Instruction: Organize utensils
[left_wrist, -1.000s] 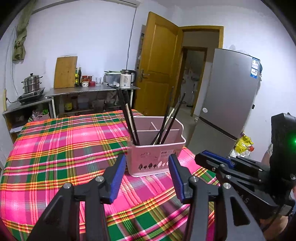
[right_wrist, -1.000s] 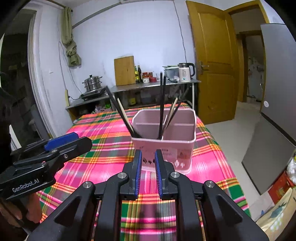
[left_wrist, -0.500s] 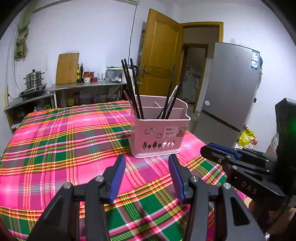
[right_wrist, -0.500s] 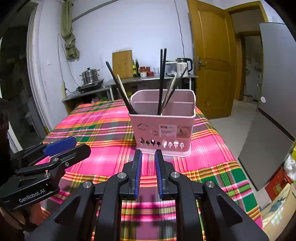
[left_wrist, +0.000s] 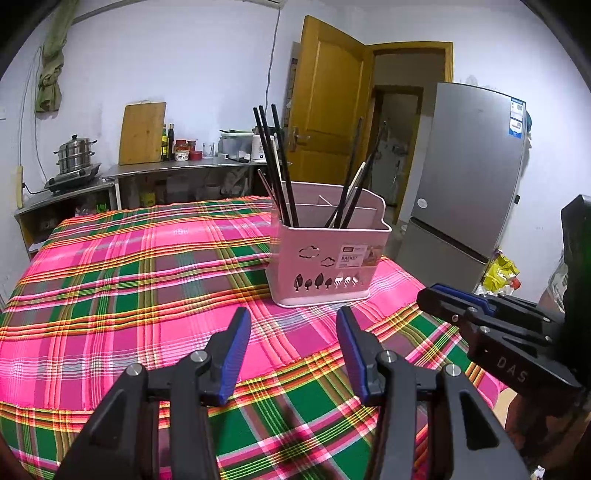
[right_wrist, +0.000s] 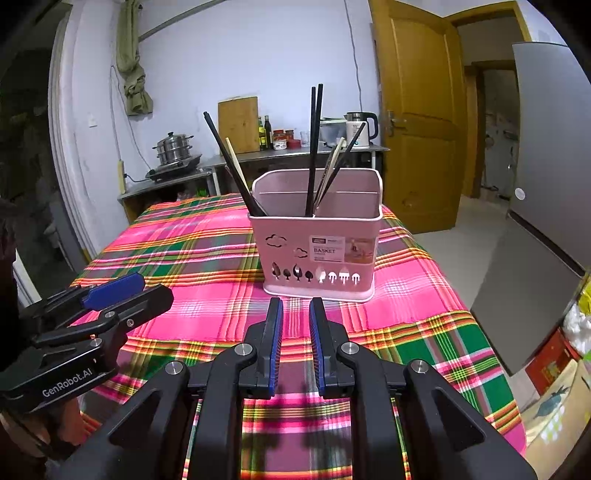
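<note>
Both handheld grippers have dropped lower since a second ago, so the pink utensil basket now sits higher in each view and its front is seen more side-on than from above. It stands upright on a table covered with a pink, green and yellow plaid cloth, ahead of both grippers and apart from them. Dark chopsticks lean out of its left compartment; more dark and pale chopsticks lean in the compartment to the right. A label reading BASKET and cut-out tree shapes mark the basket's front. Left gripper hovers over the cloth with its blue-padded fingers spread moderately wide and nothing between them. Right gripper points at the basket's front, its fingers drawn close with only a narrow gap, also holding nothing. Behind the table stand a metal counter with a steamer pot, a wooden cutting board, bottles and a kettle, then a wooden door and a grey fridge.
</note>
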